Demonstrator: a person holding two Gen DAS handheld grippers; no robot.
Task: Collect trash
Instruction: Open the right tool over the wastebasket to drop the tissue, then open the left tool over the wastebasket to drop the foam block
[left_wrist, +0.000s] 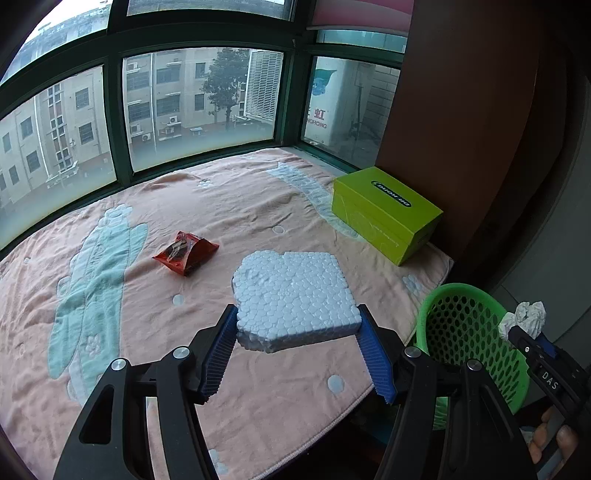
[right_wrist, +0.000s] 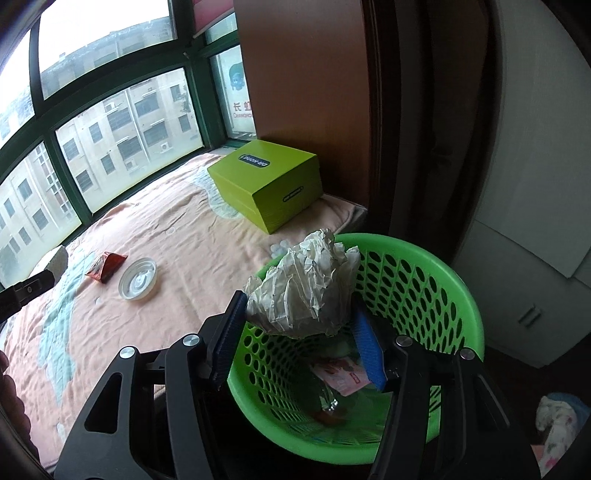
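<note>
Foam block (left_wrist: 295, 295) is clamped in the left gripper (left_wrist: 298, 334) above the blanket (left_wrist: 147, 332); crumpled paper (right_wrist: 303, 288) is pinched by the right gripper (right_wrist: 299, 321) over the green basket (right_wrist: 443, 280).

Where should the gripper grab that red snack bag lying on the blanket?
Probably across its puffy middle, coming down from above. The red snack bag lies flat on the blanket, so there is no edge to slide under. It is wider than it is thick, so fingers closing across its narrow width would pinch the crinkly film best. Both grippers are full now: foam block, crumpled paper.
</note>
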